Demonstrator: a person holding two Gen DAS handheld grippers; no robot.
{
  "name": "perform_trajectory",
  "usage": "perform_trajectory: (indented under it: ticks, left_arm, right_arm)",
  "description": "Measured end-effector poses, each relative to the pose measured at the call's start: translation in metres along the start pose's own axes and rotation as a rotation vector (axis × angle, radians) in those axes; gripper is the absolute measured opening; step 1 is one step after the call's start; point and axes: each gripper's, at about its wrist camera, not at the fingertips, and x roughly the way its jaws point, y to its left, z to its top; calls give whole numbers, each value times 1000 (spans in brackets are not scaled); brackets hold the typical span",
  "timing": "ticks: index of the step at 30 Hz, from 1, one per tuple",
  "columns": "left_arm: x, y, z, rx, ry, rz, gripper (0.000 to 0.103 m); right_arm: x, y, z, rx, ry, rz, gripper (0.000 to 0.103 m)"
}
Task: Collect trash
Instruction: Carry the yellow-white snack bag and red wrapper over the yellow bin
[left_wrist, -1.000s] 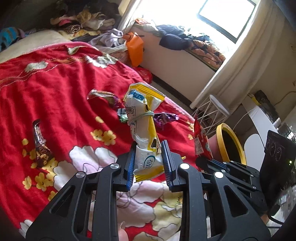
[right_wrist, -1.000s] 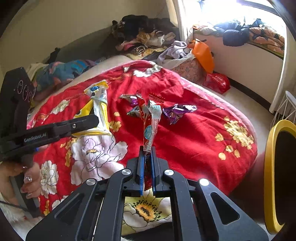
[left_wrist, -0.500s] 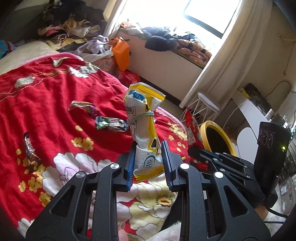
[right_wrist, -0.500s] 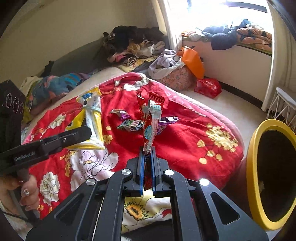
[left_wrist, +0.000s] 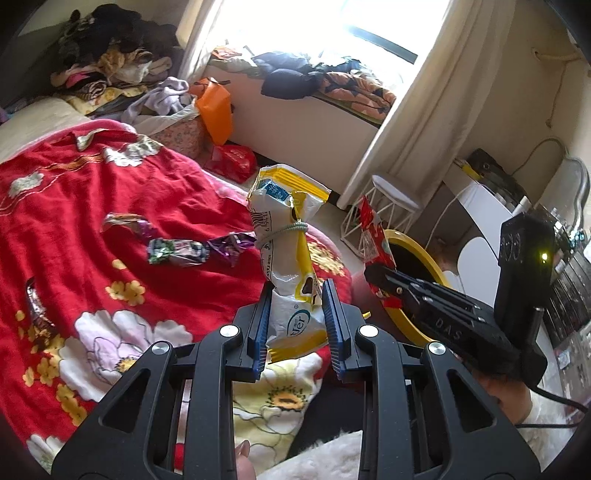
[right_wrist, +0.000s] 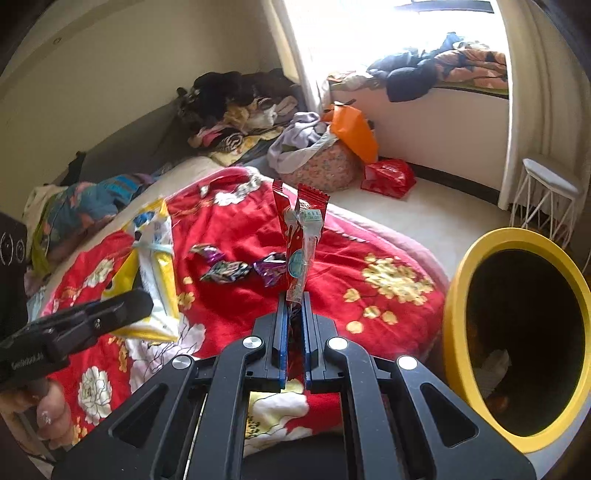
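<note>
My left gripper (left_wrist: 295, 314) is shut on a yellow and white snack bag (left_wrist: 286, 236) tied with a rubber band, held upright above the red floral blanket (left_wrist: 74, 206). My right gripper (right_wrist: 294, 321) is shut on a red wrapper (right_wrist: 301, 236), also upright. The yellow bin (right_wrist: 517, 332) stands open at the right of the bed, close to the right gripper; it also shows in the left wrist view (left_wrist: 417, 266). Several loose candy wrappers (right_wrist: 240, 267) lie on the blanket. In the right wrist view the left gripper (right_wrist: 122, 314) and its bag (right_wrist: 157, 258) show at the left.
A brown wrapper (left_wrist: 35, 310) lies at the blanket's left side. A white wire stool (right_wrist: 546, 199) stands beyond the bin. An orange bag (right_wrist: 352, 133), a red bag (right_wrist: 388, 177) and a pile of clothes (right_wrist: 236, 107) sit on the floor and bed behind.
Both grippers have swung right, towards the bin, carrying their trash. The bin now fills more of the right wrist view. Neither grip has changed.
</note>
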Motion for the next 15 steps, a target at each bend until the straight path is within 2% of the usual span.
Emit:
perform_trajectory:
  ticks: [15]
  left_arm:
    - [20,-45,3,62,17,-47,21]
  right_arm:
    - [-33,-45,3,102,-86,-53,6]
